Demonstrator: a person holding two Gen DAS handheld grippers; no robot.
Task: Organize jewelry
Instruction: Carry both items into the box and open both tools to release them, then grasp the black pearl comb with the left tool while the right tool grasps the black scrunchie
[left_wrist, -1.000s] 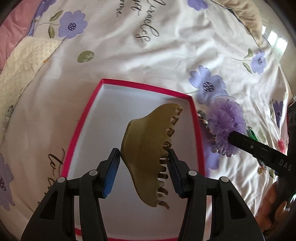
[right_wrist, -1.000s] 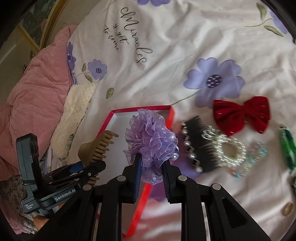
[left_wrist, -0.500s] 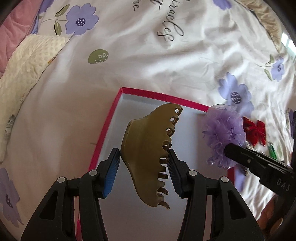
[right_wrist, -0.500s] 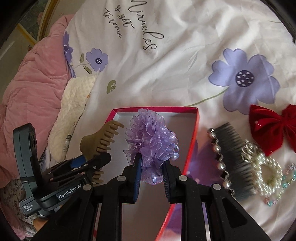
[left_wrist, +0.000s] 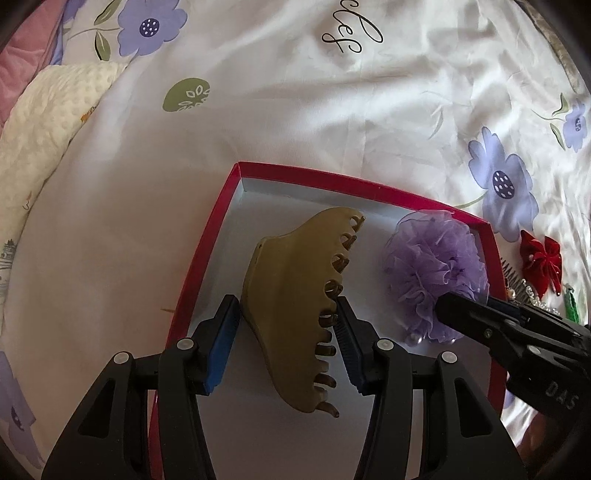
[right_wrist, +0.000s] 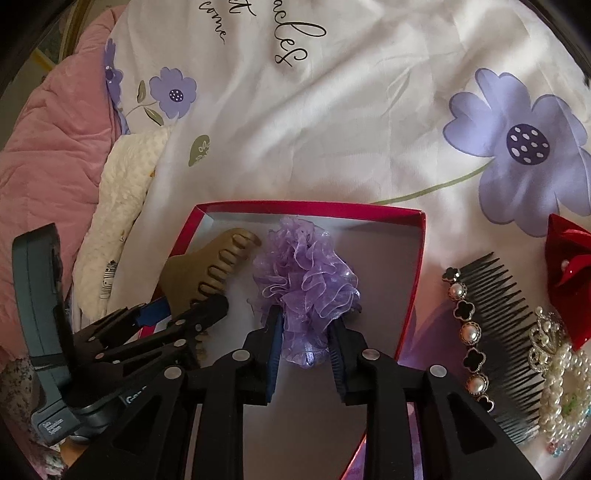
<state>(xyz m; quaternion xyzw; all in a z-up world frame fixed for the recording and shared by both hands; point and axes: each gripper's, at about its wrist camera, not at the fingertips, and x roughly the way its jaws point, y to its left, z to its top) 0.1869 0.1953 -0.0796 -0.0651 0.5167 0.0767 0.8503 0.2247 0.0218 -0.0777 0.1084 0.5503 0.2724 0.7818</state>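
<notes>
The left gripper (left_wrist: 286, 341) jaws clamp an olive hair claw (left_wrist: 295, 306) above the red-rimmed box (left_wrist: 207, 258); beside it, the right gripper (left_wrist: 476, 314) apparently pinches a purple scrunchie (left_wrist: 432, 266).

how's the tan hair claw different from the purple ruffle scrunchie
The tan claw clip is hard, smooth and toothed; the purple scrunchie is soft, sheer ruffles. The left gripper holds the clip, the right gripper the scrunchie. Both are over the red-rimmed box.
</notes>
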